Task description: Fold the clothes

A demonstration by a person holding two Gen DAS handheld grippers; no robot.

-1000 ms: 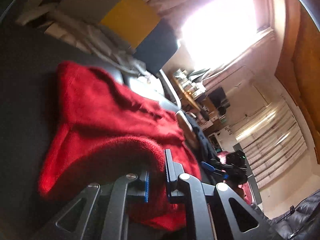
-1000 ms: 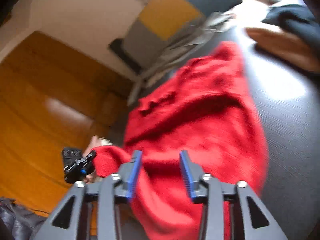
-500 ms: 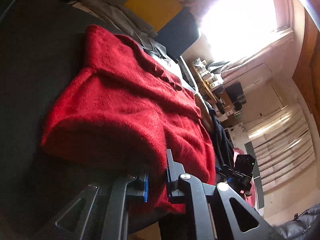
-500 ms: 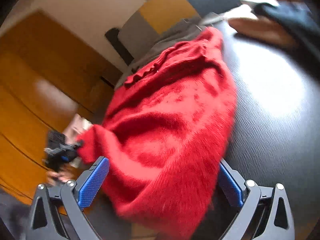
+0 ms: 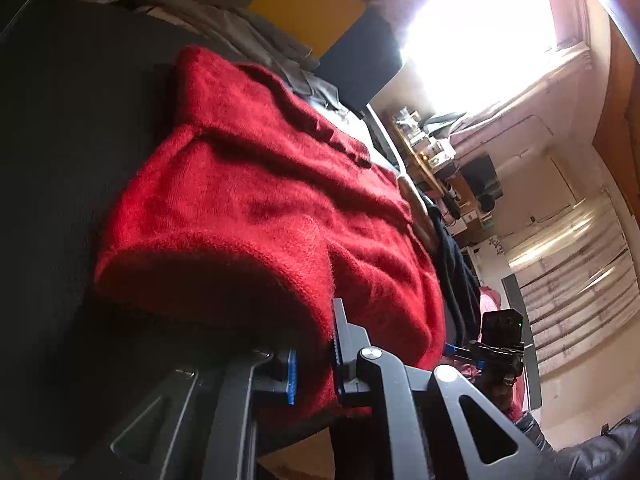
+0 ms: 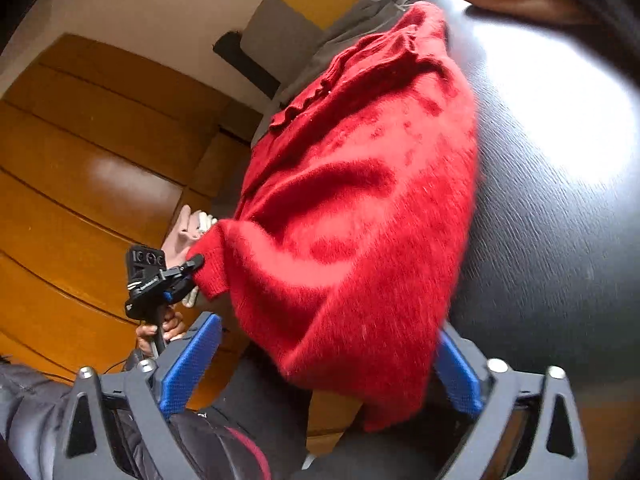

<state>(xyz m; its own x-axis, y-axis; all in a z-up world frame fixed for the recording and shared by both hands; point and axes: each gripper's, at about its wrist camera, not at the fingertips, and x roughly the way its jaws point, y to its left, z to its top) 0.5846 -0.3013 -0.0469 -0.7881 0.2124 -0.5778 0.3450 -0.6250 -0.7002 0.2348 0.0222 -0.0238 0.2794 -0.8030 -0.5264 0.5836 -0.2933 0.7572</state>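
A fuzzy red knit sweater lies on the dark table, its near edge hanging over the table's front. My left gripper is shut on the sweater's near hem. In the right wrist view the sweater fills the middle. My right gripper is open wide, its blue pads either side of the hanging sweater edge. The left gripper shows there too, pinching the sweater's cuff corner.
Grey clothes and a yellow, grey and dark panel lie beyond the sweater. Dark garments sit at the table's right. Wooden wall panels are at the left. The table shines beside the sweater.
My right gripper has opened wide and let go of the sweater. The sweater has come to lie lower on the table. My left gripper stays shut on the hem.
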